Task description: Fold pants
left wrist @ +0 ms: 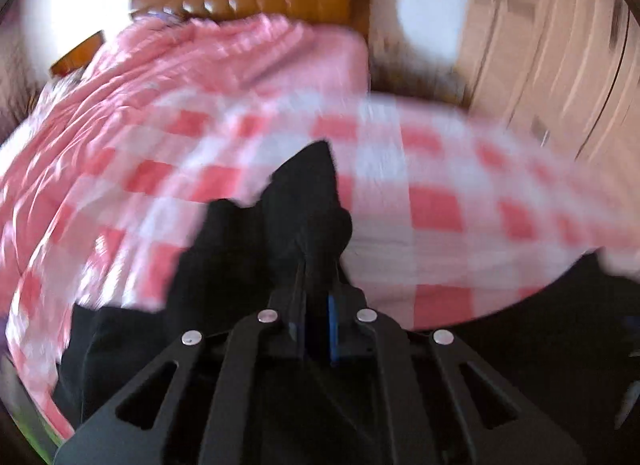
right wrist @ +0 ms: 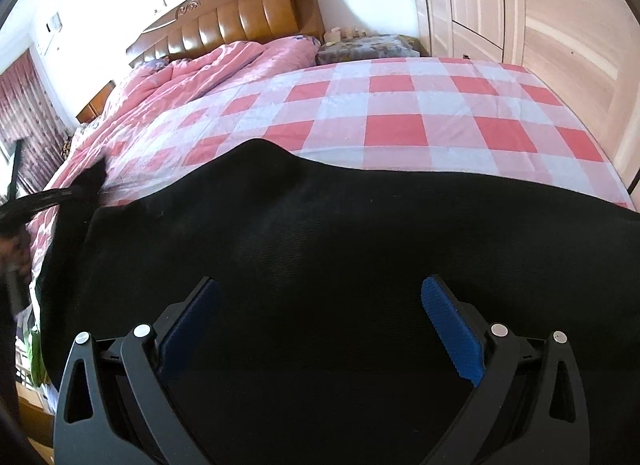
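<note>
Left claw (left wrist: 316, 265) is clamped on black pants (right wrist: 320, 233); only the right view shows right claw (right wrist: 320, 293) apart.

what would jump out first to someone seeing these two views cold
The black pants fill the near half of the right wrist view, spread over the red and white checked sheet. The right gripper hangs open above them, while the left gripper is shut on a pinched peak of cloth. A rumpled pink quilt lies by the brown headboard.
</note>
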`<action>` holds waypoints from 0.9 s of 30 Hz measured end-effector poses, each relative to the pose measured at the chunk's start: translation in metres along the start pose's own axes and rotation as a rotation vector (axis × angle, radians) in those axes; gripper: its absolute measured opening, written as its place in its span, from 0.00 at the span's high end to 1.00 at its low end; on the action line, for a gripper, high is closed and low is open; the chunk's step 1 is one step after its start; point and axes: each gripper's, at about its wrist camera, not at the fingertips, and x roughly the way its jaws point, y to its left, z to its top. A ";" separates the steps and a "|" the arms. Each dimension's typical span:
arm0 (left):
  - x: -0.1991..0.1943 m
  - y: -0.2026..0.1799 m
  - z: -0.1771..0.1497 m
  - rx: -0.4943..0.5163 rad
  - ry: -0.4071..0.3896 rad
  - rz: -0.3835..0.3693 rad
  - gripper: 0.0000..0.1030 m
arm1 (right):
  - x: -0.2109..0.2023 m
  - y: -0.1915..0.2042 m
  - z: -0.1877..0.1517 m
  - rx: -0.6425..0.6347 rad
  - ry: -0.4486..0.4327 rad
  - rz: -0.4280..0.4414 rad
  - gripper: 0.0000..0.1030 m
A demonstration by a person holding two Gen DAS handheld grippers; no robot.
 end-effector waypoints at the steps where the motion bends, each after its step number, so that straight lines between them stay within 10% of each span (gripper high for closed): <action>1: -0.031 0.025 -0.013 -0.063 -0.068 -0.029 0.93 | 0.000 0.000 0.000 -0.002 0.000 0.000 0.05; 9: -0.093 0.157 -0.133 -0.320 -0.112 -0.141 0.87 | 0.001 0.003 -0.001 -0.018 0.004 -0.014 0.05; 11: -0.077 0.180 -0.158 -0.375 -0.089 -0.249 0.62 | 0.002 0.004 0.000 -0.021 0.012 -0.023 0.05; 17: -0.064 0.197 -0.170 -0.475 -0.174 -0.448 0.28 | 0.004 0.007 -0.001 -0.027 0.022 -0.067 0.05; 20: -0.056 0.192 -0.161 -0.485 -0.179 -0.446 0.39 | 0.006 0.009 -0.001 -0.037 0.028 -0.084 0.05; 21: -0.055 0.193 -0.161 -0.486 -0.178 -0.434 0.54 | 0.006 0.009 -0.001 -0.039 0.029 -0.086 0.05; 22: -0.051 0.190 -0.158 -0.481 -0.165 -0.401 0.91 | 0.006 0.009 -0.002 -0.040 0.029 -0.088 0.05; 27: -0.079 0.163 -0.131 -0.318 -0.280 -0.345 0.92 | 0.006 0.009 -0.002 -0.039 0.026 -0.080 0.05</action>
